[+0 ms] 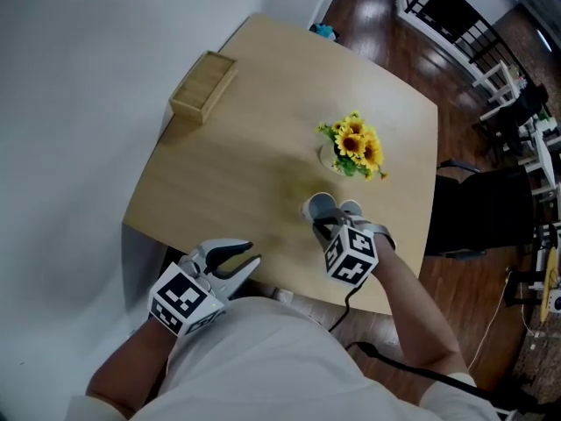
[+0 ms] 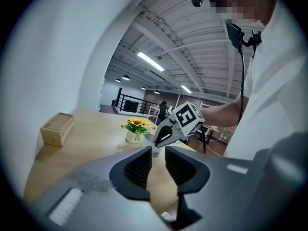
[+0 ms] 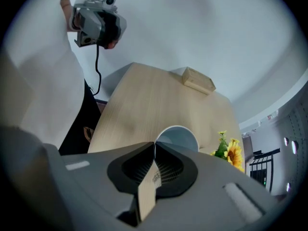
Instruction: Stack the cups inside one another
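Your right gripper (image 3: 155, 147) is clamped on the rim of a white cup (image 3: 179, 136), just on your side of the sunflower pot (image 1: 351, 152). Your left gripper (image 2: 159, 152) hangs farther back from that pot, jaws narrowly parted with nothing between them

- Pale grey plastic cup (image 3: 178, 136): only the rim and inner wall showed. The outside and base were hidden behind the right gripper (image 3: 154, 146), whose jaws pinched the rim.
- Second pale cup (image 1: 351, 208): mostly covered by that gripper. Whether it touched the first could not be told.
- White vase (image 1: 327, 158): largely hidden under yellow sunflowers (image 1: 358, 144).
- Small teal object (image 1: 324, 31) at the light wooden table's (image 1: 237, 165) far edge: too small to identify.
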Motion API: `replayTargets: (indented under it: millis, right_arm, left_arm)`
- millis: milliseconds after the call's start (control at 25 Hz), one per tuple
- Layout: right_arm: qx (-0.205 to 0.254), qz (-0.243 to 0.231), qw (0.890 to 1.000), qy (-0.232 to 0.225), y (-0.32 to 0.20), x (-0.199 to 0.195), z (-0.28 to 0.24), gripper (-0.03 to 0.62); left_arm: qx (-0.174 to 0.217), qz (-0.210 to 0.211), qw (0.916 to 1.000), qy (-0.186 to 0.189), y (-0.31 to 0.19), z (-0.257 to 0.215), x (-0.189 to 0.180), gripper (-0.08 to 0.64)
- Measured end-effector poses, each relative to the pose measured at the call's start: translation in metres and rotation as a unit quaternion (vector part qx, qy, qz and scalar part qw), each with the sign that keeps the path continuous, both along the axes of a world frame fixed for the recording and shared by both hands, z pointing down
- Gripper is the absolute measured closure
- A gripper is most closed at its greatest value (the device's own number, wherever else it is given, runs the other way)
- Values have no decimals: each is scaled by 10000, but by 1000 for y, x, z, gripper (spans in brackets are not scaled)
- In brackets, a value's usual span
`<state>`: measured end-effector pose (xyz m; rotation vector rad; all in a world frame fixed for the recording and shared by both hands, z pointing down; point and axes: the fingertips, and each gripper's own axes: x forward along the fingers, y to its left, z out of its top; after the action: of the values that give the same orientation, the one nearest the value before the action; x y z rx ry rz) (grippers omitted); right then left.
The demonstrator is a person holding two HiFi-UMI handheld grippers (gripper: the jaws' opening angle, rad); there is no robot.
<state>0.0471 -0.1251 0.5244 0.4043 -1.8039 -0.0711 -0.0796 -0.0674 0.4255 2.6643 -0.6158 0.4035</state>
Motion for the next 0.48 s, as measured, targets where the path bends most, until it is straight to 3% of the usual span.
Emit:
replayTargets:
  millis: [200,480]
  right_arm:
    - [216,135,9996,-116,8,22,-36,572]
    - [223,542,9983,68,11,88,-45,572]
  left_arm:
    - [101,312,9994,66,-3,-2,28,465]
    - [115,500,9986,155,0,-4,62,465]
